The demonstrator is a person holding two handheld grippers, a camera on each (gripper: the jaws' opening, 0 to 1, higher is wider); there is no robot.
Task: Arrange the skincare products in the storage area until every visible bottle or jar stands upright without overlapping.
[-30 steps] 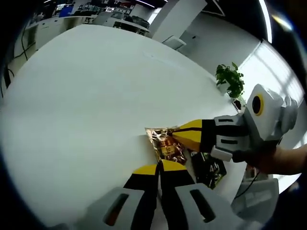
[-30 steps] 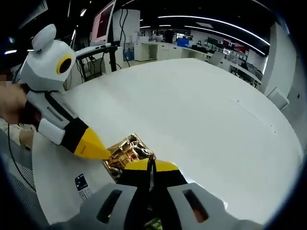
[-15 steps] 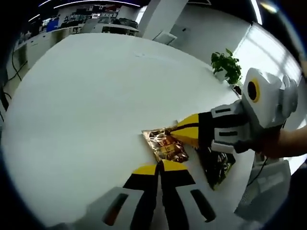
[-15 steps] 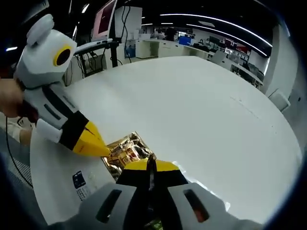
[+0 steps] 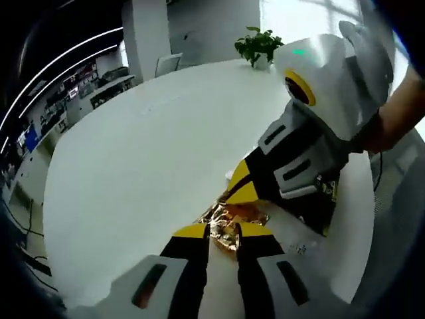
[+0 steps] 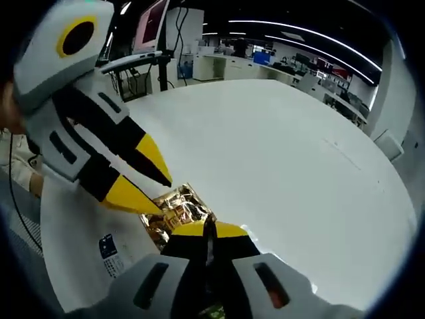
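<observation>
I see bright, even light across the white table [image 5: 133,173] in both views. In the left gripper view, daylight floods in behind the potted plant [image 5: 257,46], washing that area out. In the right gripper view, ceiling light strips [image 6: 299,36] glow above the table's [image 6: 279,153] far edge. Fisheye curvature bends the table's edges. Shadows are faint and soft.
</observation>
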